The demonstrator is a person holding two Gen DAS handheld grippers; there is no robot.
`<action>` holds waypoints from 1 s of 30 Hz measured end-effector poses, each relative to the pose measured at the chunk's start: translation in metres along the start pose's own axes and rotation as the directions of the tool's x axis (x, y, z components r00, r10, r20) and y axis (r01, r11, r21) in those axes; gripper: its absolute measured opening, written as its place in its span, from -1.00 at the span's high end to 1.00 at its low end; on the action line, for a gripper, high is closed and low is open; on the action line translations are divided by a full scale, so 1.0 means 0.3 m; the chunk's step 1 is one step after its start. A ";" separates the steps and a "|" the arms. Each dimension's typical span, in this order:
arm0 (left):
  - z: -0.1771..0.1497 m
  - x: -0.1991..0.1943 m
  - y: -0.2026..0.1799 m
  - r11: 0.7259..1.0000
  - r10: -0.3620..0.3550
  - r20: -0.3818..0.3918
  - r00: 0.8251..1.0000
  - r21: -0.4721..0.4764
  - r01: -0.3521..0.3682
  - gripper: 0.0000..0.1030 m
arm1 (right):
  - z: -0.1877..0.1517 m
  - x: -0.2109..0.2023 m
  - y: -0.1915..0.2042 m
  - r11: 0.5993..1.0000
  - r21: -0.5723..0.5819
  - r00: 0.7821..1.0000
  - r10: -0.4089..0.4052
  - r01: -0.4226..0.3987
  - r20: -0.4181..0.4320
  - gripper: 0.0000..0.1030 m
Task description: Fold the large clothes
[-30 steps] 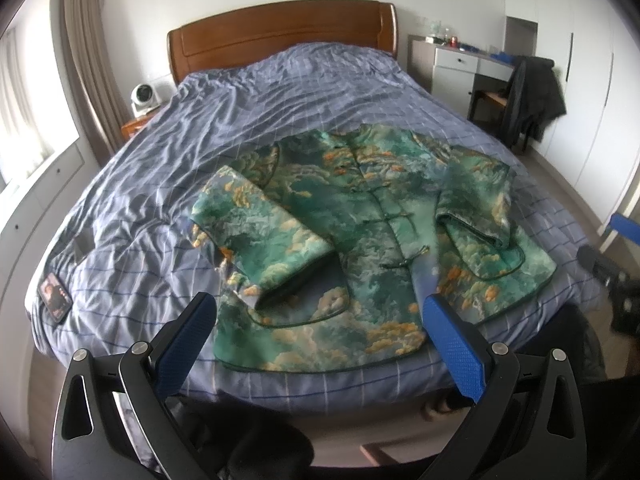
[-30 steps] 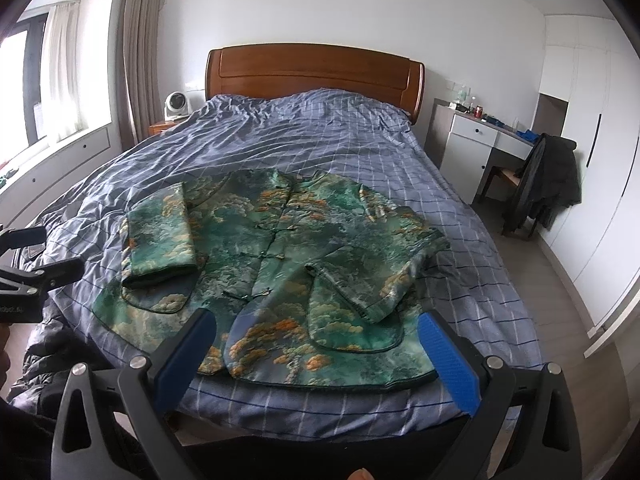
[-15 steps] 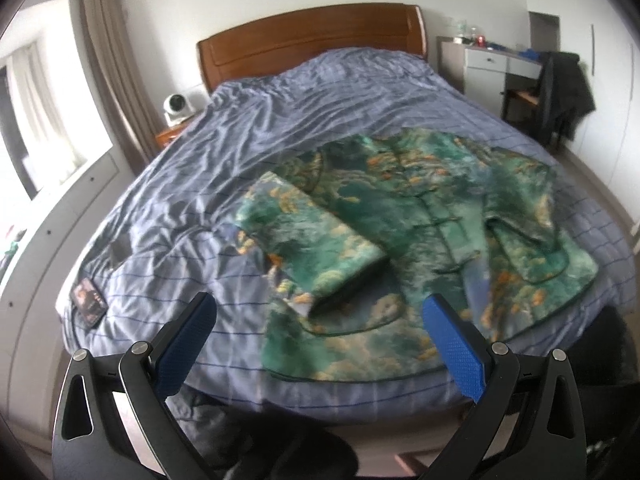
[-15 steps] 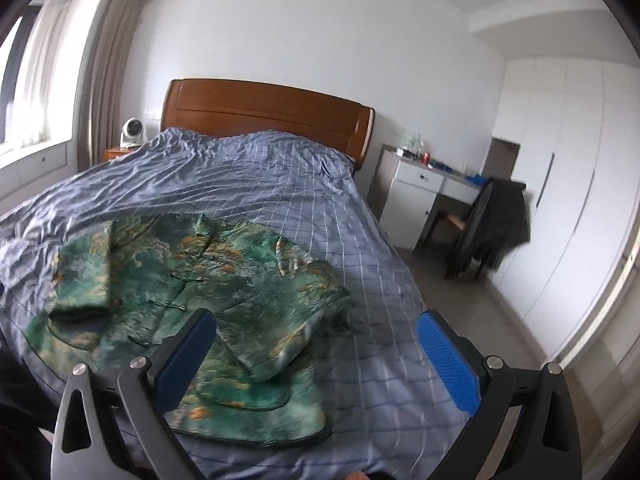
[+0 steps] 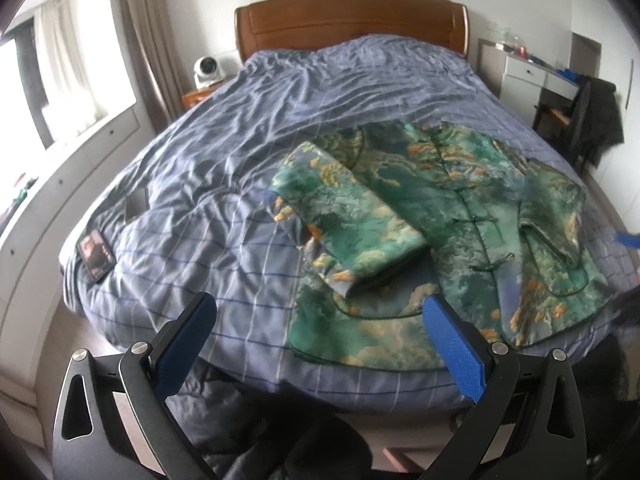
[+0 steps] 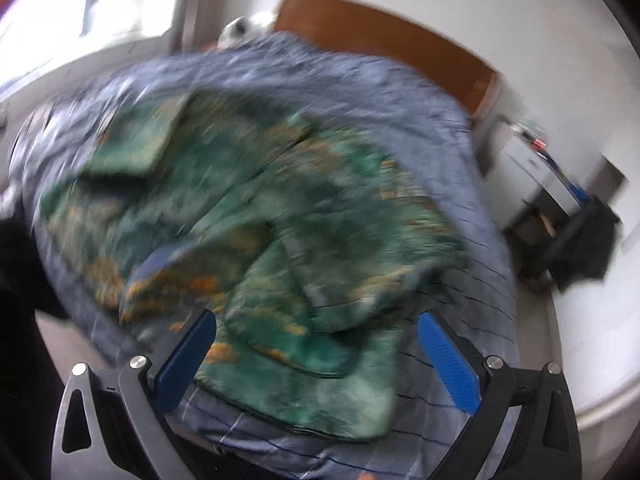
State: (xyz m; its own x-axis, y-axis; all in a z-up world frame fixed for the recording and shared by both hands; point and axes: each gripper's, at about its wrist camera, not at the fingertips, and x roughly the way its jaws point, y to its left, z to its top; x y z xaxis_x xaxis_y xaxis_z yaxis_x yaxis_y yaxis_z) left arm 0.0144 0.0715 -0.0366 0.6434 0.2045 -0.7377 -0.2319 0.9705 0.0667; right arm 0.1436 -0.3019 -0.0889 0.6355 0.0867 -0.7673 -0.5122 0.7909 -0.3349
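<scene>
A green patterned jacket (image 5: 452, 216) with orange clouds lies front up near the foot of the bed (image 5: 248, 152), both sleeves folded in over its body. The left sleeve (image 5: 352, 216) rests across its left half. My left gripper (image 5: 318, 312) is open above the bed's near edge, just short of the jacket's lower left hem. In the blurred right wrist view my right gripper (image 6: 316, 330) is open close over the jacket (image 6: 256, 208), above its lower right part by the folded right sleeve (image 6: 304, 292). Neither gripper holds anything.
A phone (image 5: 95, 255) and a grey card (image 5: 135, 204) lie on the bed's left side. A white fan (image 5: 207, 70) stands on the nightstand by the wooden headboard (image 5: 348, 20). A desk (image 5: 532, 76) and a chair with a dark coat (image 5: 596, 120) are at the right.
Both grippers have swung. The left view has shifted left, so the jacket sits further right. The right gripper has dropped fast toward the jacket's lower right part, blurring its view.
</scene>
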 end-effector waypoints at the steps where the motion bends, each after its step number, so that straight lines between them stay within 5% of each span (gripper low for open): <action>1: -0.001 0.001 -0.005 1.000 -0.006 -0.004 1.000 -0.002 0.006 -0.99 | 0.002 0.026 0.032 0.999 -0.038 1.000 0.004 -0.004 0.000 -0.97; 6: -0.003 -0.012 -0.025 1.000 -0.007 0.004 1.000 0.017 0.007 -0.99 | 0.025 0.269 0.032 0.985 -0.133 0.992 -0.117 0.111 -0.042 -0.97; 9: -0.004 0.000 -0.020 1.000 -0.001 -0.013 1.000 0.009 0.001 -0.99 | 0.028 0.402 -0.029 0.996 -0.086 0.995 -0.037 0.028 -0.097 -0.86; 10: -0.005 0.005 -0.018 1.000 0.003 -0.019 1.000 0.006 -0.003 -0.99 | 0.032 0.425 -0.046 0.998 -0.067 0.994 -0.007 0.000 -0.108 -0.42; 11: -0.006 0.006 -0.015 1.000 0.006 -0.023 1.000 0.004 -0.006 -0.99 | 0.029 0.443 -0.079 0.999 -0.006 0.992 0.050 -0.051 -0.119 0.42; 12: -0.007 0.007 -0.012 1.000 0.011 -0.024 1.000 0.003 -0.011 -0.99 | 0.028 0.437 -0.115 0.995 0.065 0.991 0.079 -0.072 -0.112 0.73; 16: -0.006 0.028 -0.005 1.000 0.022 -0.039 0.999 0.007 -0.022 -0.99 | 0.024 0.264 -0.320 0.944 0.323 0.997 0.065 -0.072 0.034 0.80; 21: 0.007 0.060 -0.022 1.000 0.013 -0.046 0.999 0.019 -0.013 -0.99 | -0.098 0.005 -0.670 0.794 0.608 0.984 -0.130 0.027 0.126 0.81; 24: 0.018 0.054 -0.048 0.999 0.015 -0.027 1.000 0.043 -0.014 -0.99 | -0.200 -0.058 -0.848 0.708 0.683 0.958 -0.283 0.179 0.041 0.81; 27: 0.028 0.056 -0.053 0.998 0.026 -0.011 1.000 0.064 -0.025 -0.99 | -0.305 -0.043 -0.970 0.615 0.733 0.934 -0.349 0.289 -0.076 0.80; 30: 0.040 0.082 -0.049 0.994 0.027 0.003 1.000 0.108 -0.027 -0.99 | -0.410 0.017 -1.029 0.539 0.725 0.888 -0.399 0.429 -0.229 0.12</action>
State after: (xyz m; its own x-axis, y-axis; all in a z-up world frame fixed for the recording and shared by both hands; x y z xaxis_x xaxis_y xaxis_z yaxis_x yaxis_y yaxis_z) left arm 0.0425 0.0637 -0.0478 0.6393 0.2306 -0.7336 -0.1687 0.9728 0.1587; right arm 0.2337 -0.6201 -0.0567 0.6365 -0.3772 -0.6727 0.4153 0.9026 -0.1132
